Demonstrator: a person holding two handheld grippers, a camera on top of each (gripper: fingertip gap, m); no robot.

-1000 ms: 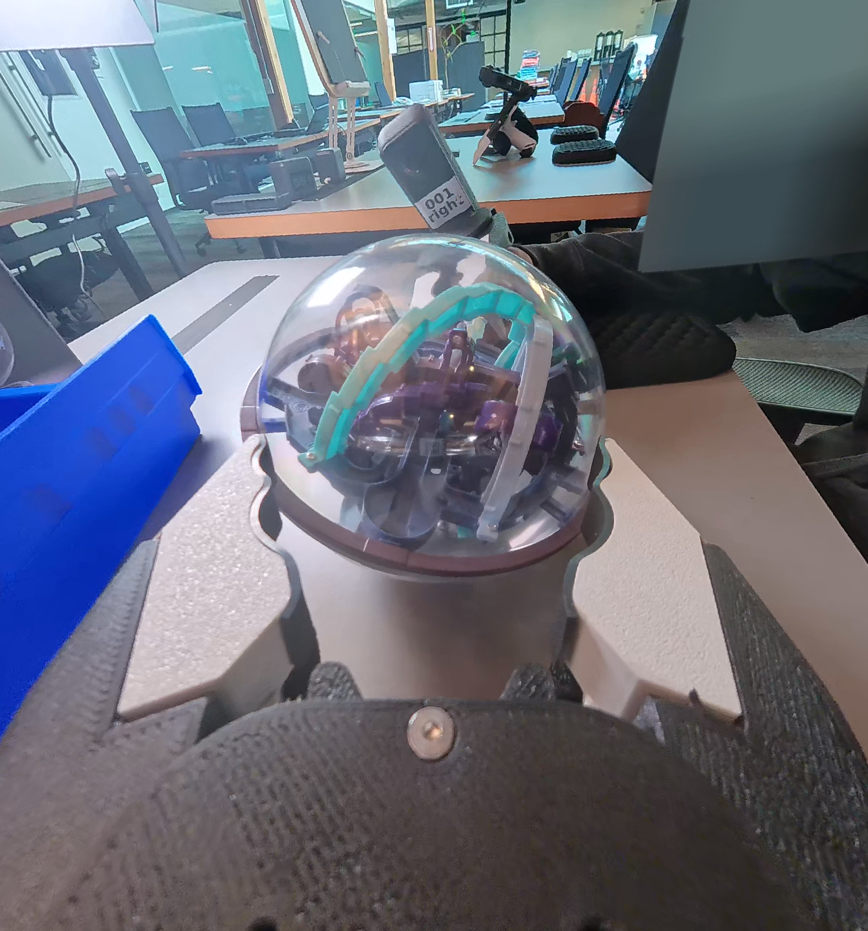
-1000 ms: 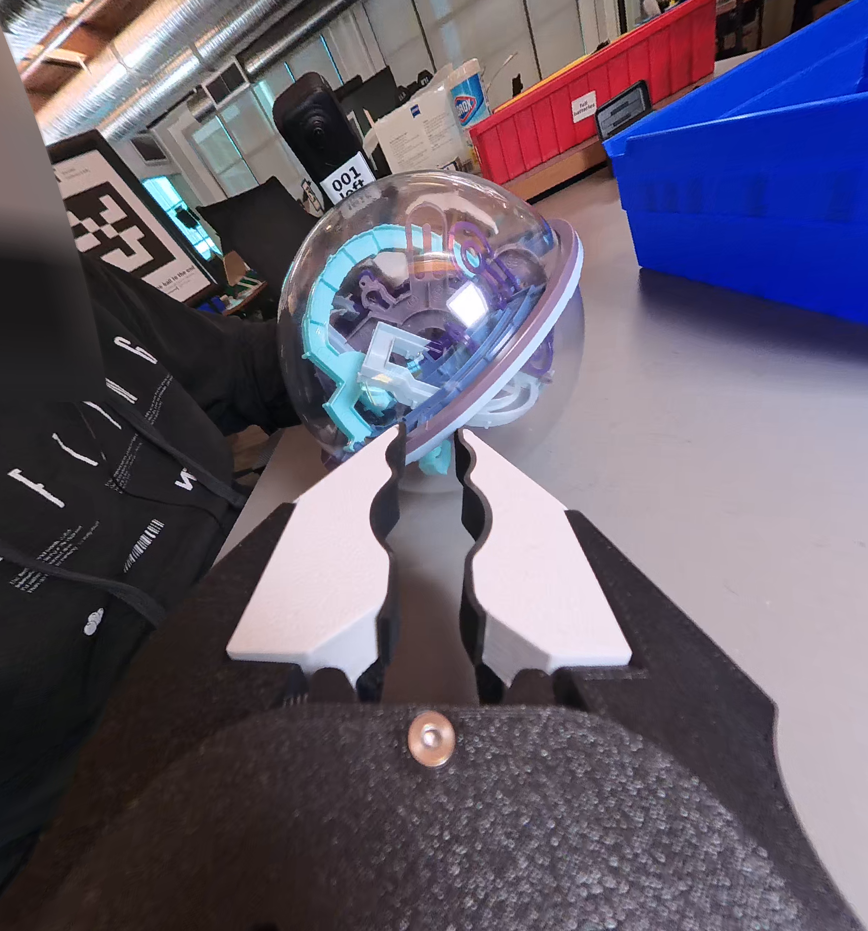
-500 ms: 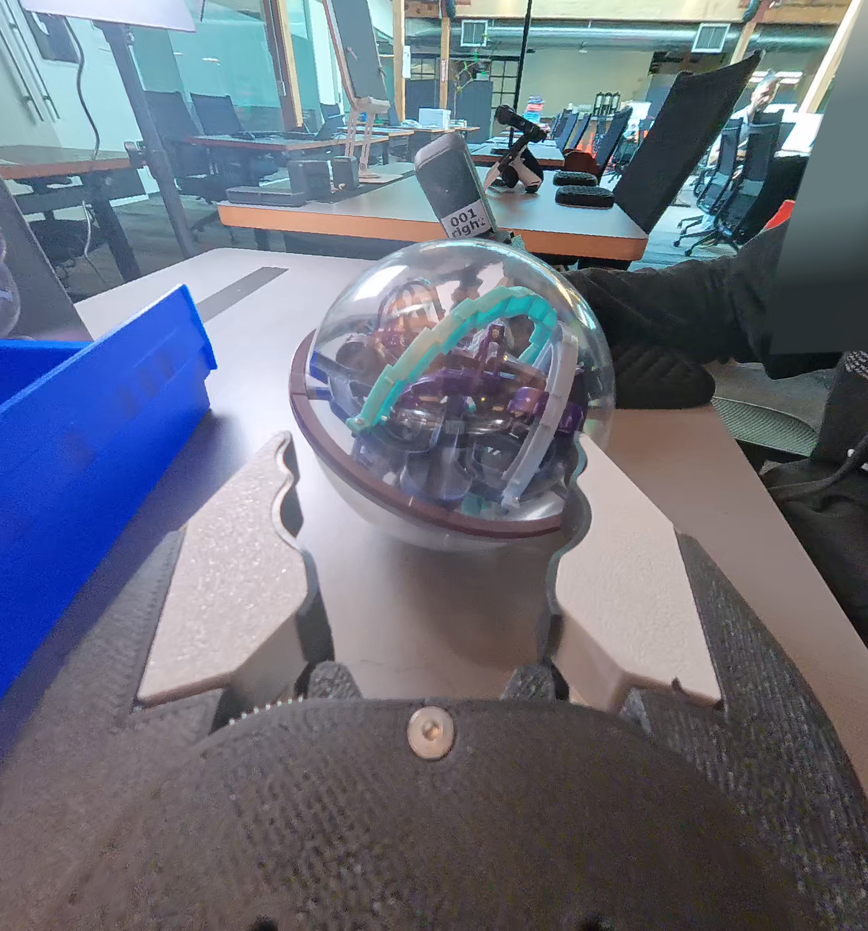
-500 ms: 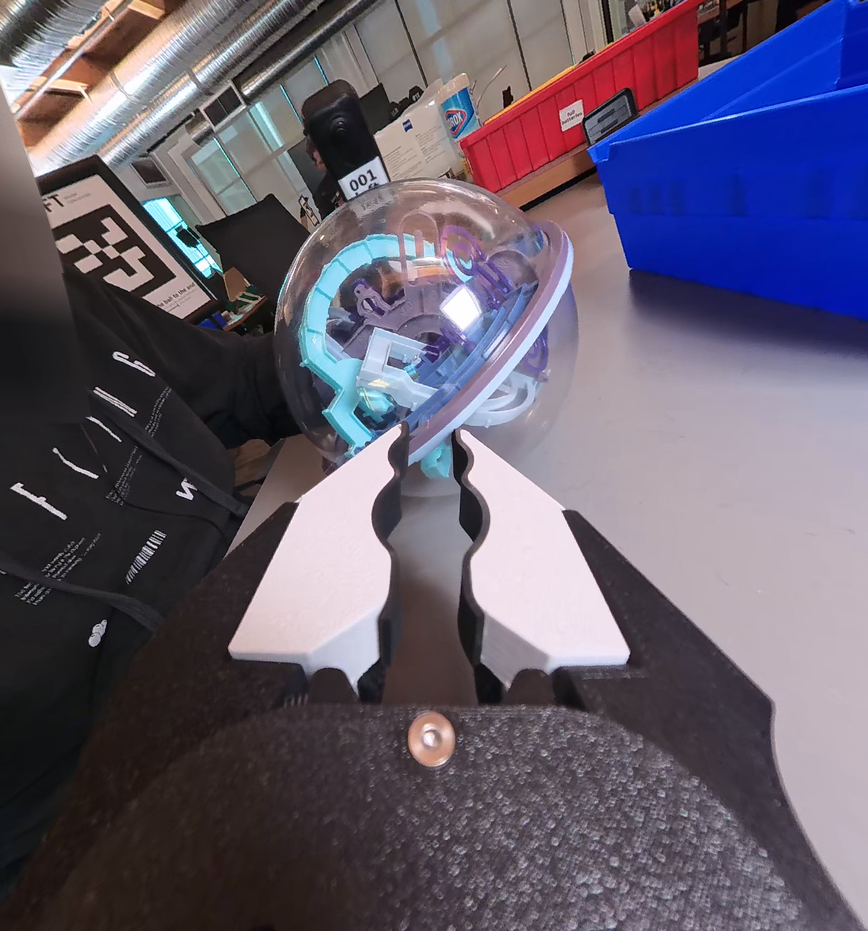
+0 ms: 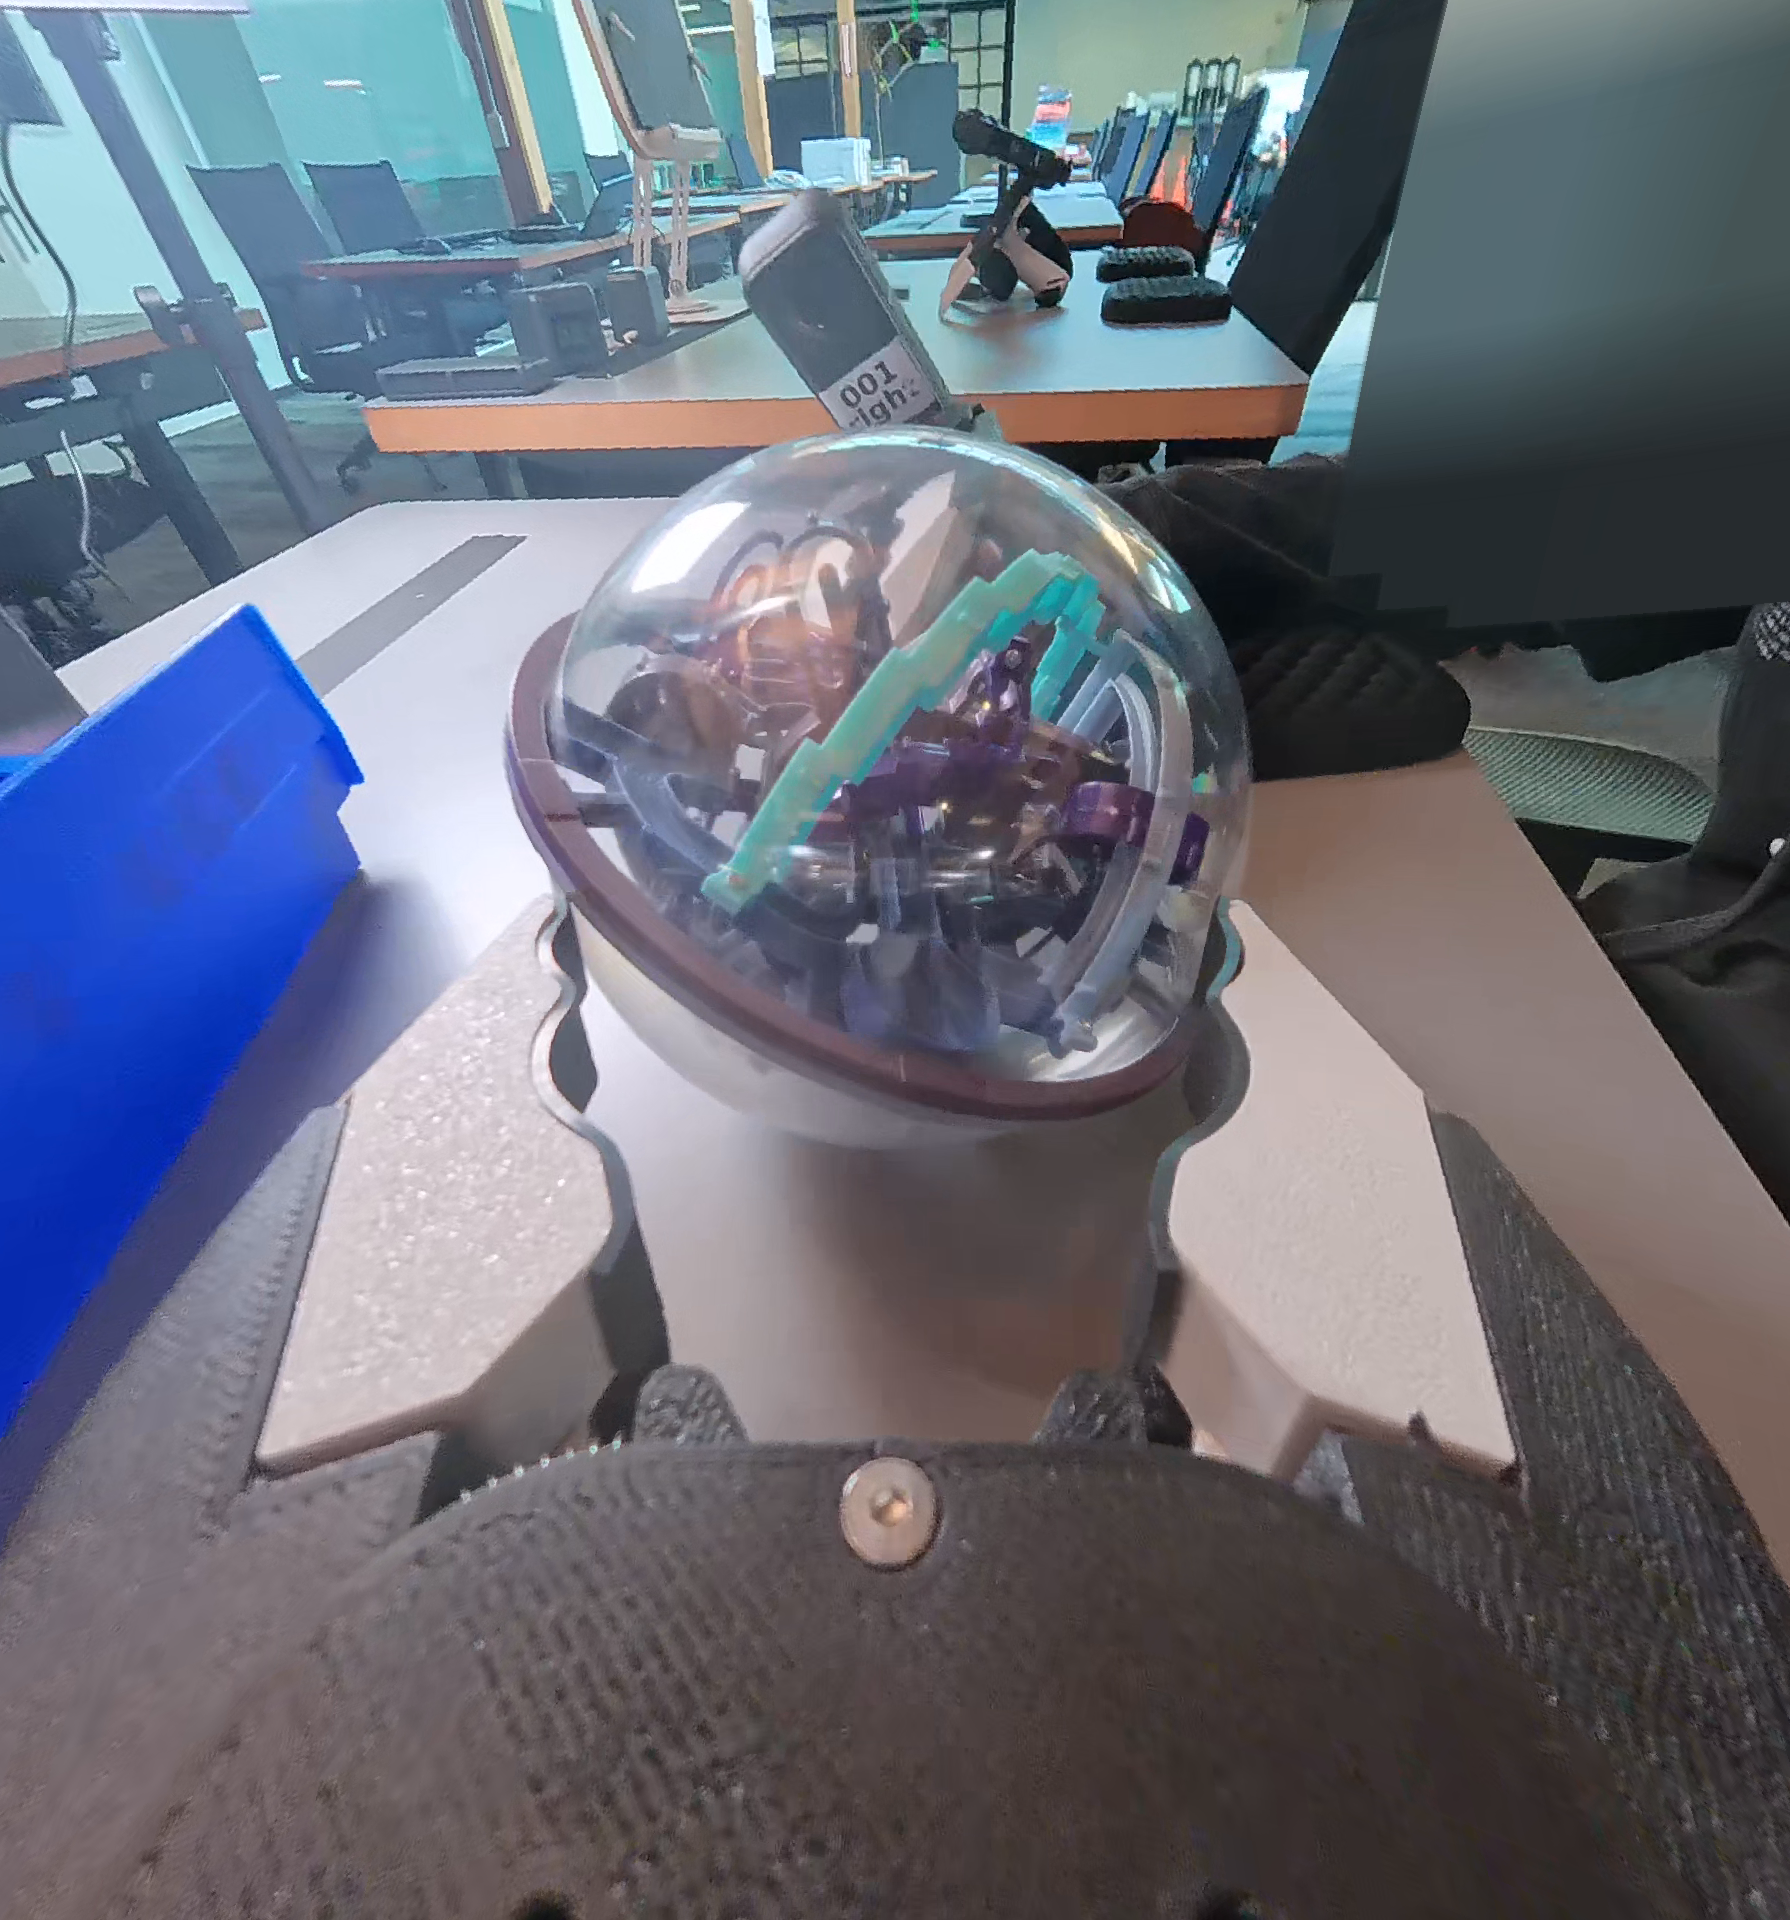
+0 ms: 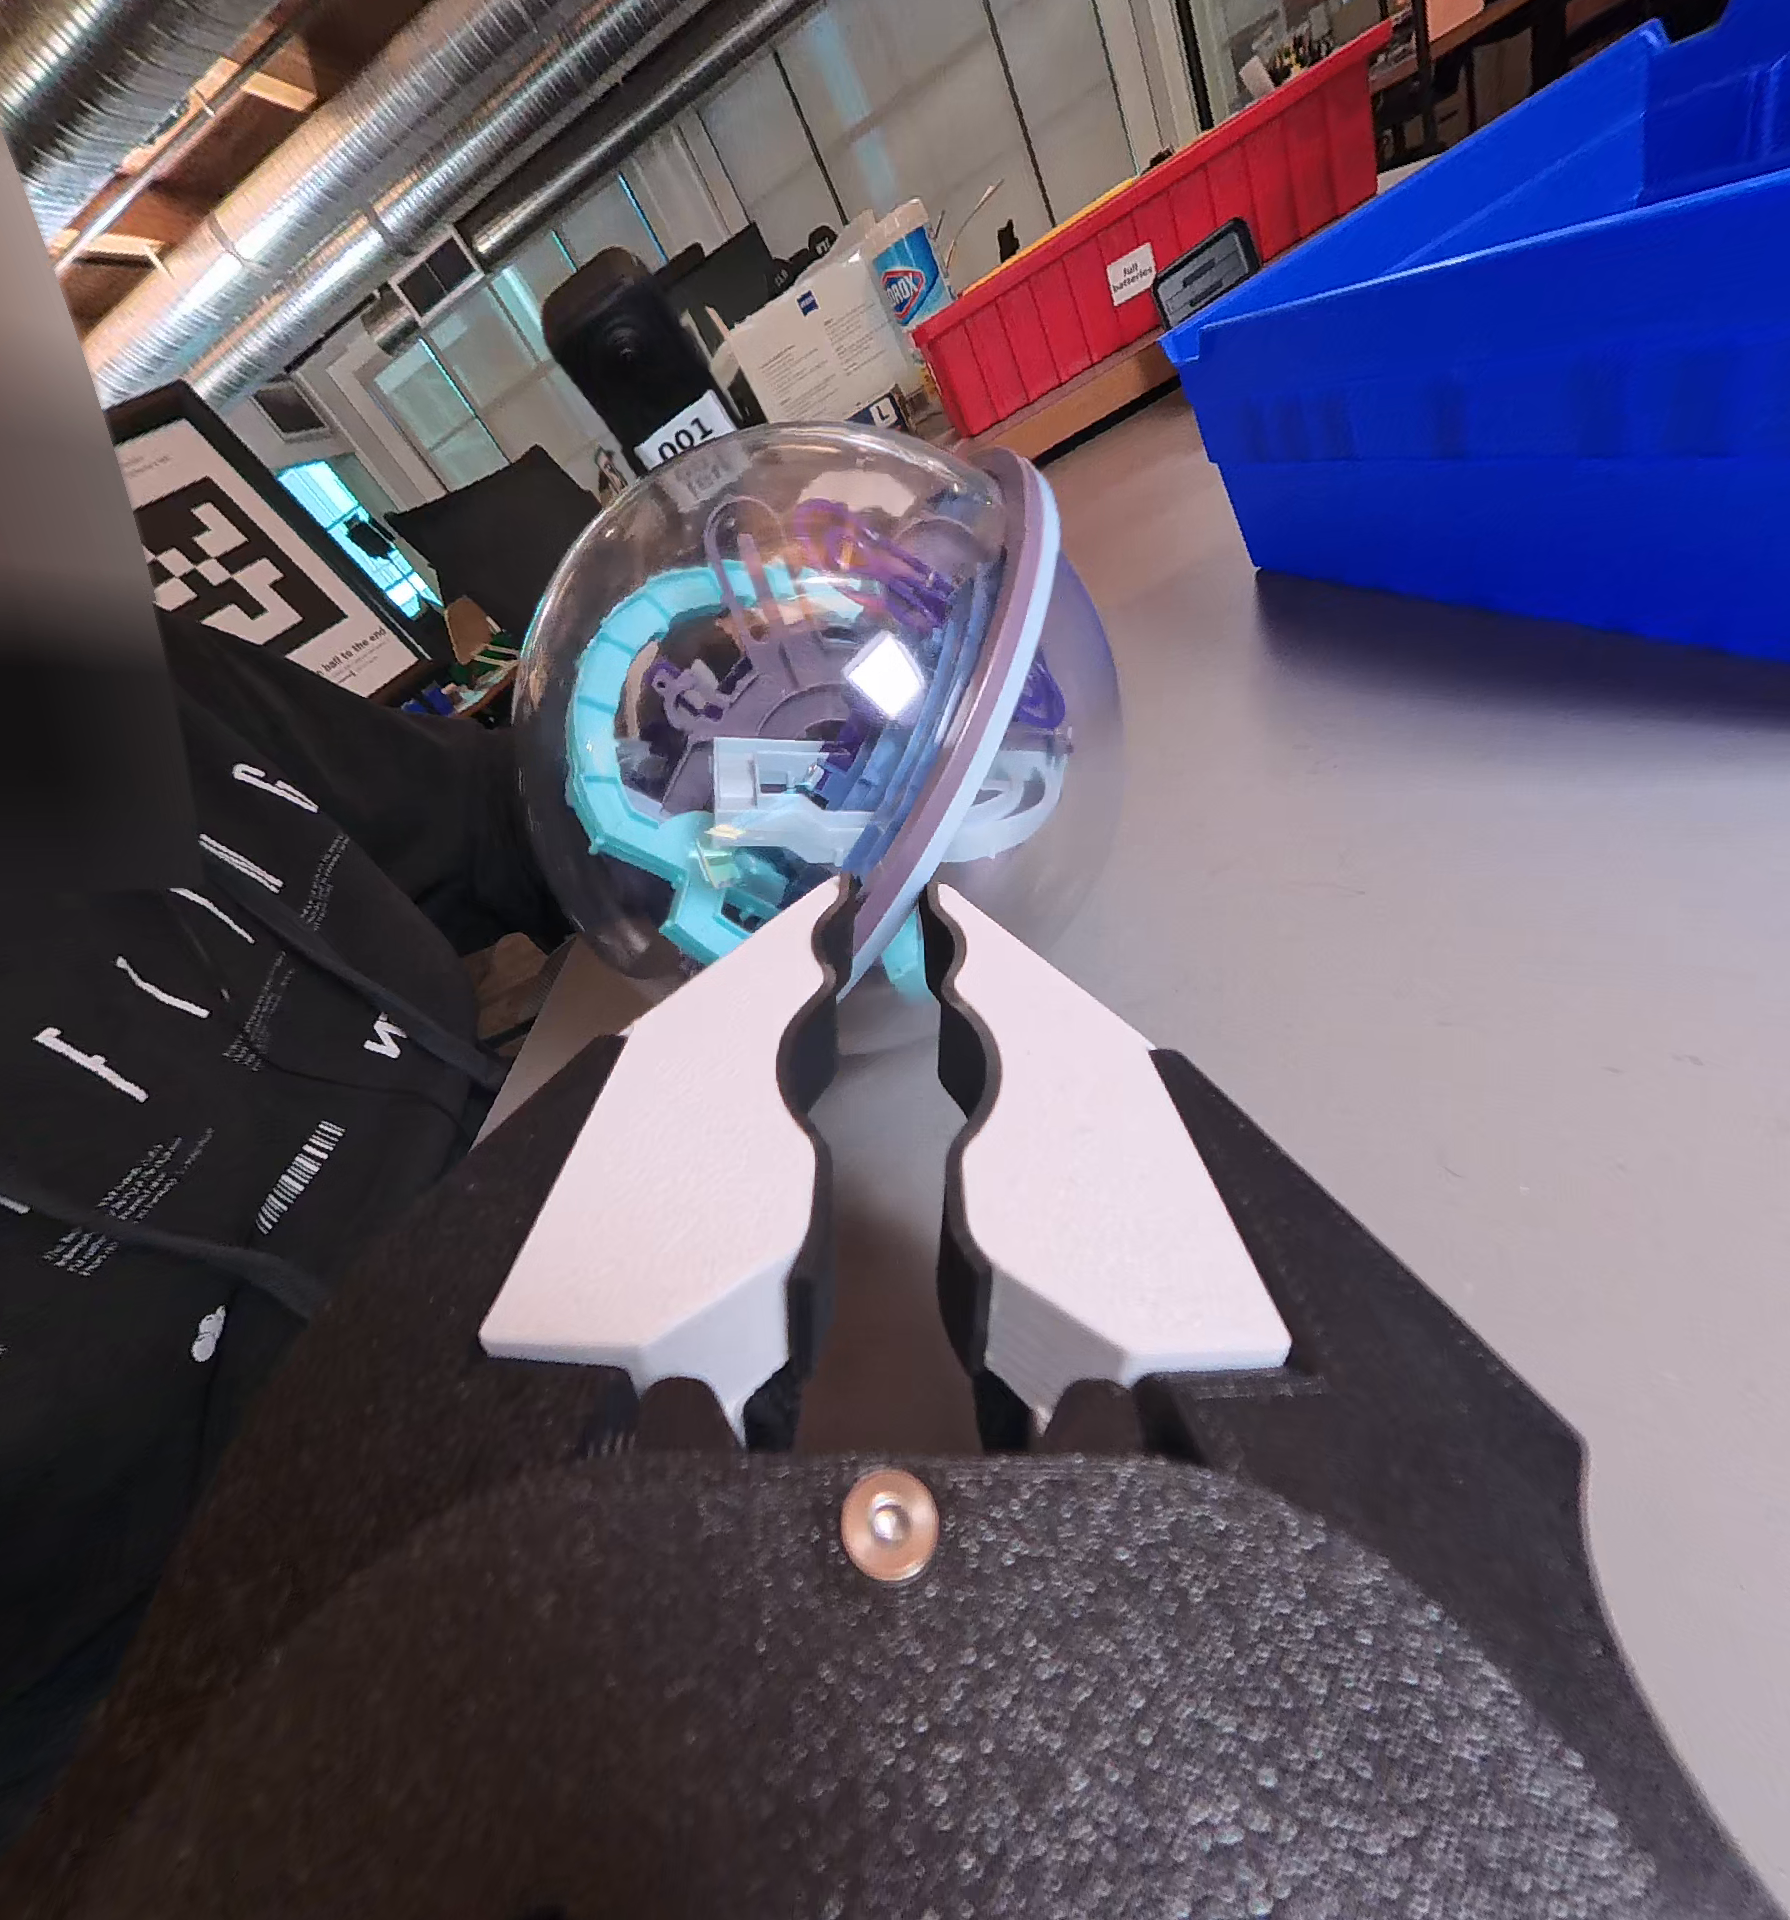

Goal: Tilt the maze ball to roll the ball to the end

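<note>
The maze ball (image 5: pixel 870 790) is a clear sphere with teal, purple and pale tracks inside and a dark ring around its middle. It is held tilted over the grey table (image 5: pixel 1390 935). My left gripper (image 5: pixel 886 935) is spread wide, with both fingertips against the sphere's lower sides. In the right wrist view the maze ball (image 6: pixel 787 727) shows with its ring steeply slanted. My right gripper (image 6: pixel 886 914) is nearly closed and pinches the ring's lower edge between its white fingers (image 6: pixel 756 1018). I cannot pick out the small ball inside the maze.
A blue bin (image 5: pixel 122 883) stands close on the left of the left gripper; it also shows in the right wrist view (image 6: pixel 1545 416), with a red bin (image 6: pixel 1130 249) behind. A person in black clothing (image 6: pixel 143 1039) is at the table's edge. A marker board (image 6: pixel 236 561) stands behind.
The maze ball has tilted: its ring rose on the left in the left wrist view and stands steeper in the right wrist view. The left fingers now touch both sides.
</note>
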